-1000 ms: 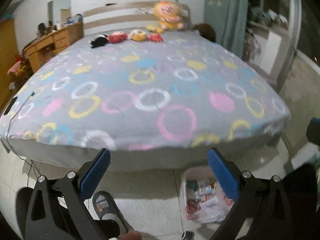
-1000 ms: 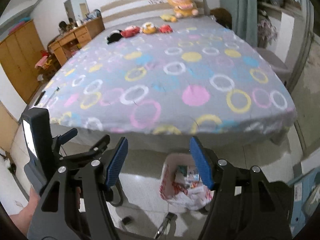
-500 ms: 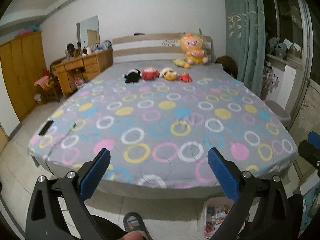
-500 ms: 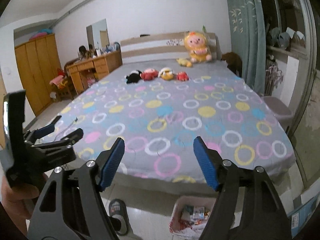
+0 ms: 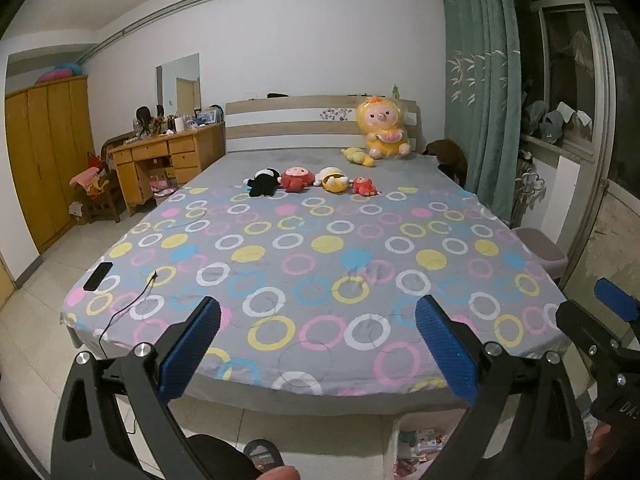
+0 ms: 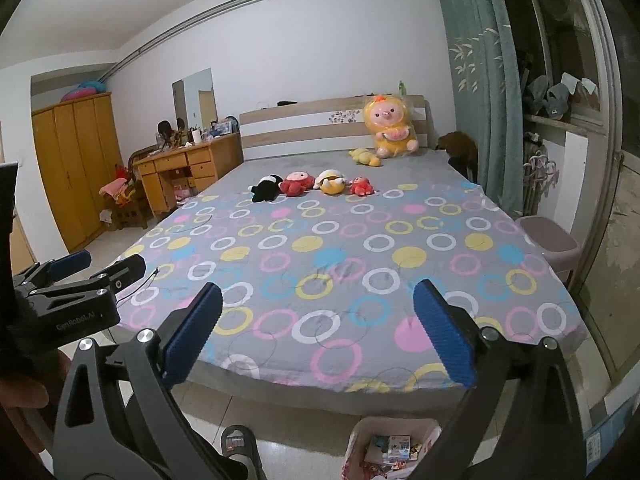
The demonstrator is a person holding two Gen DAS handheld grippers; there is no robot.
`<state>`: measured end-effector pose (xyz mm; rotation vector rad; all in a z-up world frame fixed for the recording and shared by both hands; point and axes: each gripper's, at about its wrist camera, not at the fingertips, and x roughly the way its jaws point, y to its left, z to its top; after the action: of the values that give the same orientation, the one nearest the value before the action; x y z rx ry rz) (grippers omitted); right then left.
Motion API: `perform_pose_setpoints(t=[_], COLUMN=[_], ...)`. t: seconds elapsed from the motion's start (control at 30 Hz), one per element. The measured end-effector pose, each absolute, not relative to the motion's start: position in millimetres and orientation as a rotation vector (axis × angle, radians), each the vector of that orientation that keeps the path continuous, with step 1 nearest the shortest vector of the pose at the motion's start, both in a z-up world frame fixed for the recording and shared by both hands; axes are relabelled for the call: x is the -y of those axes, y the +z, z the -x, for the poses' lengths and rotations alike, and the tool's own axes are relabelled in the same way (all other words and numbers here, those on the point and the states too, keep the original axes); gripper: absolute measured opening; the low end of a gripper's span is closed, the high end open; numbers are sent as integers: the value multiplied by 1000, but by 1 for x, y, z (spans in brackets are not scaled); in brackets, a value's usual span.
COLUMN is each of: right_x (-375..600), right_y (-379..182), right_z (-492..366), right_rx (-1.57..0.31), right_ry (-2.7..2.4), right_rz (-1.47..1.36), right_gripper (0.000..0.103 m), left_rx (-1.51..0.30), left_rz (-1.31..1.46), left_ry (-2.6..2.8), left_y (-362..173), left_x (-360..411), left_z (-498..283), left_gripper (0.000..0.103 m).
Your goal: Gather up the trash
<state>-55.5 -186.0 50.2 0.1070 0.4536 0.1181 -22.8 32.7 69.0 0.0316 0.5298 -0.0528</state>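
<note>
So both claws have come up off the floor and now look out over the bed (image 5: 320, 248). Our right claw (image 6: 318, 336) has just been opening, nothing between its pads; the left claw (image 5: 318, 344) is spread wide too, empty. The trash bag (image 6: 384, 452) sits on the floor at the bed's foot edge, so that drop looks done.

The bed (image 5: 320, 264) is the landmark. Its near half is bare apart from a phone (image 5: 98, 276) and a thin cable (image 5: 128, 308) at the near left corner. Plush toys (image 5: 310, 180) cross the far half. At its foot, a trash bin (image 6: 394, 450) and a slipper (image 6: 240, 446) occupy the floor. A stool (image 5: 540, 248) blocks the right side.
</note>
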Motion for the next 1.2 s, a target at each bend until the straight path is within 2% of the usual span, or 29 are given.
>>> perform_pose_setpoints(t=[1.2], right_x=[201], right_y=[44], right_z=[58], right_rx=[-470], right_ry=[109], right_rz=[-134], right_gripper=[94], left_rx=[-552], left_rz=[-19], left_ry=[-67], left_y=[58], left_x=[-22], left_z=[25], left_gripper=[96])
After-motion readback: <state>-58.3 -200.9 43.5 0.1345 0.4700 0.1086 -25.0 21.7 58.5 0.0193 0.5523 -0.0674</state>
